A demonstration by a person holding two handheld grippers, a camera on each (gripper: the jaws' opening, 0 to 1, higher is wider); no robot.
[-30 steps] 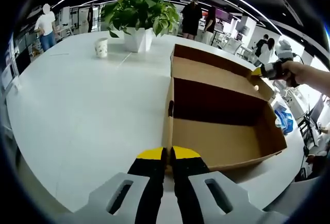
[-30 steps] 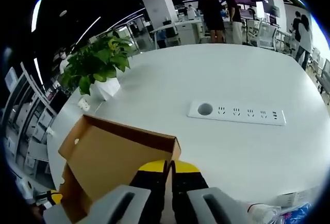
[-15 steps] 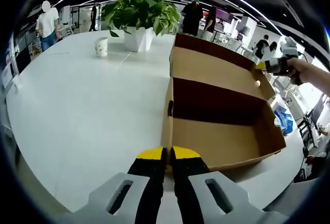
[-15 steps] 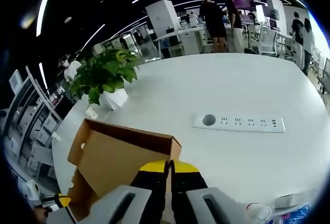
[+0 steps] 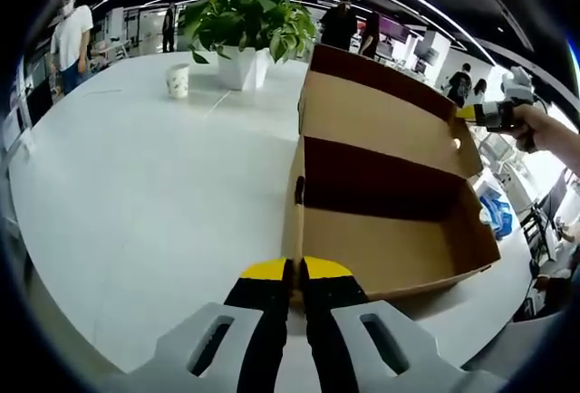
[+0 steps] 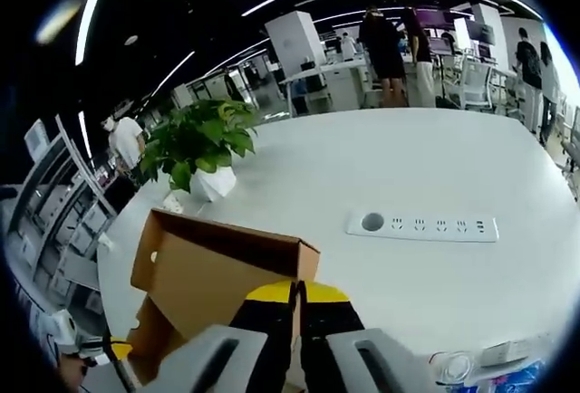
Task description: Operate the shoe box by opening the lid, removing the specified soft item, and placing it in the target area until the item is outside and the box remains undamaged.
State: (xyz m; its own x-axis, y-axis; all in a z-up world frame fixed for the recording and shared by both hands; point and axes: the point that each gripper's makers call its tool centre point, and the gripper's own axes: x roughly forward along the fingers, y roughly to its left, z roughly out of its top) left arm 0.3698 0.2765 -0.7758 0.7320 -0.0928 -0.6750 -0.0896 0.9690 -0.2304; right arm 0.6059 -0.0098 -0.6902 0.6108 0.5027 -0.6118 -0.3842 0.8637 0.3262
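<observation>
A brown cardboard shoe box [image 5: 390, 248] stands open on the white table [image 5: 136, 194]. I see only bare cardboard on its floor. My left gripper [image 5: 294, 275] is shut on the box's near wall at the corner. The hinged lid [image 5: 381, 117] stands raised at the far side. At its right end my right gripper [image 5: 485, 114], held by a hand, pinches the lid's edge. In the right gripper view the lid [image 6: 217, 266] slopes away to the left, and the right gripper [image 6: 297, 292] is shut on its rim.
A potted plant [image 5: 245, 26] and a paper cup [image 5: 178, 82] stand behind the box. A white power strip [image 6: 421, 226] lies on the table beyond the lid. A blue bag [image 5: 500, 212] lies past the table's right edge. People stand in the office behind.
The lid has swung higher and further back with the right gripper holding its edge. The left gripper and the box's base have stayed put.
</observation>
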